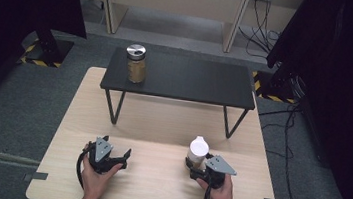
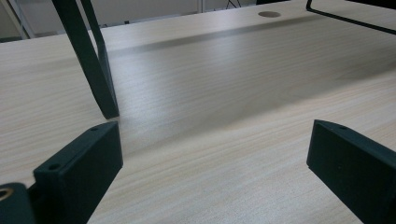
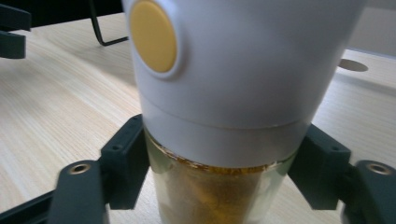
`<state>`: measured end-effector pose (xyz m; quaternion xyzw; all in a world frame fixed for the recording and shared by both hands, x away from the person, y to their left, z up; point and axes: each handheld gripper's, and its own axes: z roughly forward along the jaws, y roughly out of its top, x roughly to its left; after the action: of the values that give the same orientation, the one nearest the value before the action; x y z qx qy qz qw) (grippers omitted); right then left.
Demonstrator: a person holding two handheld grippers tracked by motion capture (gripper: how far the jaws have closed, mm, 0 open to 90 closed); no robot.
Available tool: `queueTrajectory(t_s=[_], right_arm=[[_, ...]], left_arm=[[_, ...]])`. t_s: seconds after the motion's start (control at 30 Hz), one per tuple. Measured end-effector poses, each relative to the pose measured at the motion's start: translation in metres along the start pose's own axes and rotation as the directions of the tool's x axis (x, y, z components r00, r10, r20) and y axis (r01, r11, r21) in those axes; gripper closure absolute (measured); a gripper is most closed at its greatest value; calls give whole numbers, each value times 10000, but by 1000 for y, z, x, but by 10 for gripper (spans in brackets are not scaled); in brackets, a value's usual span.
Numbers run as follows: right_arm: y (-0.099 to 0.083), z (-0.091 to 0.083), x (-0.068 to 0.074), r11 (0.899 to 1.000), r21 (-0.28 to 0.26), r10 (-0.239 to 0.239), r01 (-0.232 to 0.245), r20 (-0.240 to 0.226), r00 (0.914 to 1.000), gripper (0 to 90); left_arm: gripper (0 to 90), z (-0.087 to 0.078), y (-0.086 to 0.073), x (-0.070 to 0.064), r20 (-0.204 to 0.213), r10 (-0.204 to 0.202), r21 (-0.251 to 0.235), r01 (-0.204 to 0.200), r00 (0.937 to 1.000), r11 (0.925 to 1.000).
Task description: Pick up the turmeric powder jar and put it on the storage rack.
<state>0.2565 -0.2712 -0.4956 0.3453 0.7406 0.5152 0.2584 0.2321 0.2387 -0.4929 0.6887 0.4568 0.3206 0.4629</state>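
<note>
Progress at the grasp stage, seen from above and along both grippers. Right gripper stands at the near right of the wooden table, its jaws pressed against either side of a spice grinder with a white cap and a clear glass body. In the right gripper view the grinder sits between the two black jaws, which meet the glass just below the cap; brownish-yellow powder fills the glass, and a round yellow button is set in the cap. The grinder appears upright. Whether its base rests on the table or has been lifted clear cannot be told.

Left gripper lies at the near left of the table, well apart from the grinder. In the left gripper view its jaws stand wide apart with nothing between them, facing bare wood and one leg of the black shelf.

The shelf spans the far half of the table. A glass jar with a metal lid and brown contents stands on its left end.

Judged from this layout, the grinder is secured but not yet carried; the transfer, probably up to the shelf beside the jar, is left, along with the release.
</note>
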Motion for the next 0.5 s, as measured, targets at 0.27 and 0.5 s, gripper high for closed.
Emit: queueTrajectory(t_s=[0.27,0.5], right_arm=[[6,-2,-10,9990,128,431,-425,-518,9977,305],[29,-15,-18,9983,-48,585,-589,-634,9963,306]], left_arm=[[27,0,0,0,-9,-18,-20,18,10000,10000],[27,0,0,1,-21,-69,-12,68,10000,10000]])
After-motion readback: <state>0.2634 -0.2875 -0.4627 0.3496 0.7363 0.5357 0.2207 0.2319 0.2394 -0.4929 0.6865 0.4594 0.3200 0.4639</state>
